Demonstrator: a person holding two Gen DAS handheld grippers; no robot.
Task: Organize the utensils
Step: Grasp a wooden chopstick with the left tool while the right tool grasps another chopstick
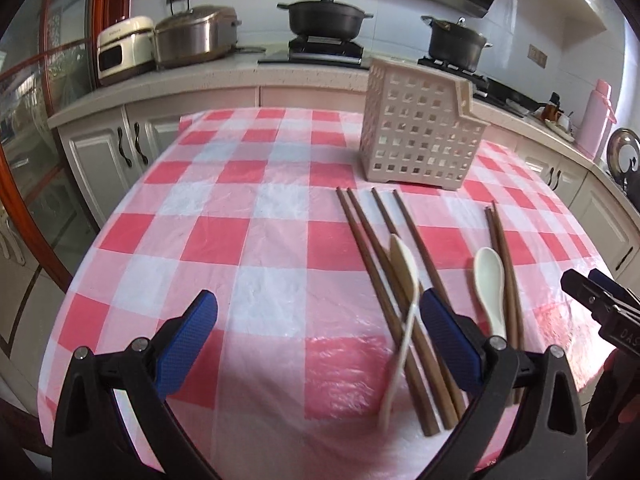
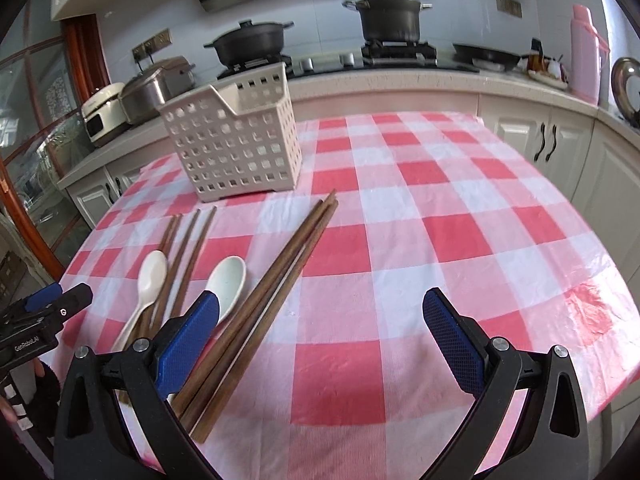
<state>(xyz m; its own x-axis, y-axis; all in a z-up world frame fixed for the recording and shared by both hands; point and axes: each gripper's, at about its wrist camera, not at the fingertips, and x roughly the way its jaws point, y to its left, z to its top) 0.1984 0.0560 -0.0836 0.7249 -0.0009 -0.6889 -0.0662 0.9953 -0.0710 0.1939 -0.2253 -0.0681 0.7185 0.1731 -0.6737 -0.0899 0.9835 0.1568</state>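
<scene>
A beige slotted utensil basket stands upright on the checked table; it also shows in the right wrist view. Several brown chopsticks lie in front of it, with a white spoon across them. A second white spoon lies beside another chopstick pair. My left gripper is open and empty, above the table left of the utensils. My right gripper is open and empty, right of the chopsticks and both spoons.
A counter runs behind the table with a rice cooker, a steel pot, two black pots on the stove and a pink flask. White cabinets stand below. The right gripper shows at the left wrist view's right edge.
</scene>
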